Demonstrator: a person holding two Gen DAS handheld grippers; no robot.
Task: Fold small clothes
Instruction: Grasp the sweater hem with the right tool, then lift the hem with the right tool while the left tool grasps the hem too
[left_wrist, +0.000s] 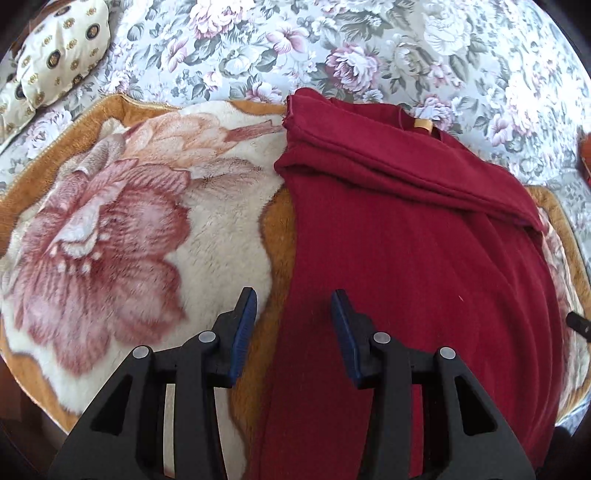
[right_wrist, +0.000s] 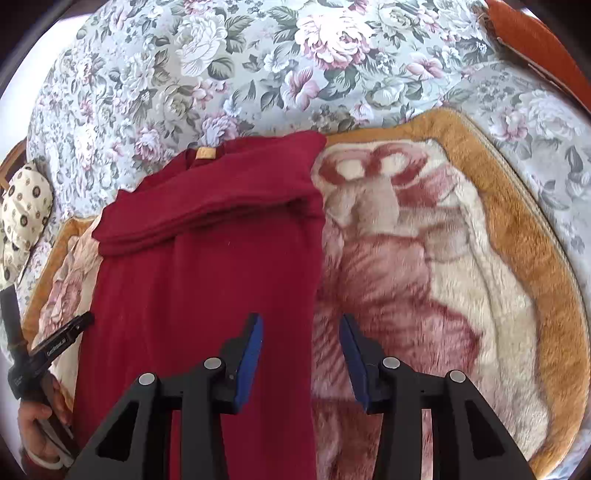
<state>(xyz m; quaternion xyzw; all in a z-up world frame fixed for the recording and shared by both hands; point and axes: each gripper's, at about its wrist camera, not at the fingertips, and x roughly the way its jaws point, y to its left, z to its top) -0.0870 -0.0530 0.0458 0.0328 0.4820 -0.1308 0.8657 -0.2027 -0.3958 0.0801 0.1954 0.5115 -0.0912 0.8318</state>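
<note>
Garment: dark red knit top, lying on the plush flower-print blanket, which is spread over the floral bedcover.
Position: laid along one side of the blanket; its neck end reaches the blanket's far border, its lower end runs out of view beneath the grippers.
Progress: judged partly done. The sides appear folded in, giving a narrow strip, and the sleeves lie layered across the neck end. A crosswise fold, hem toward neck, appears outstanding.
Long axis: runs from the near blanket edge to the far edge; the tan neck label marks the far end.
Left gripper: fingers spread, empty, over the garment's left edge.
Right gripper: fingers spread, empty, over the garment's right edge.
Other: patterned cushion beyond the blanket's far left corner.
</note>
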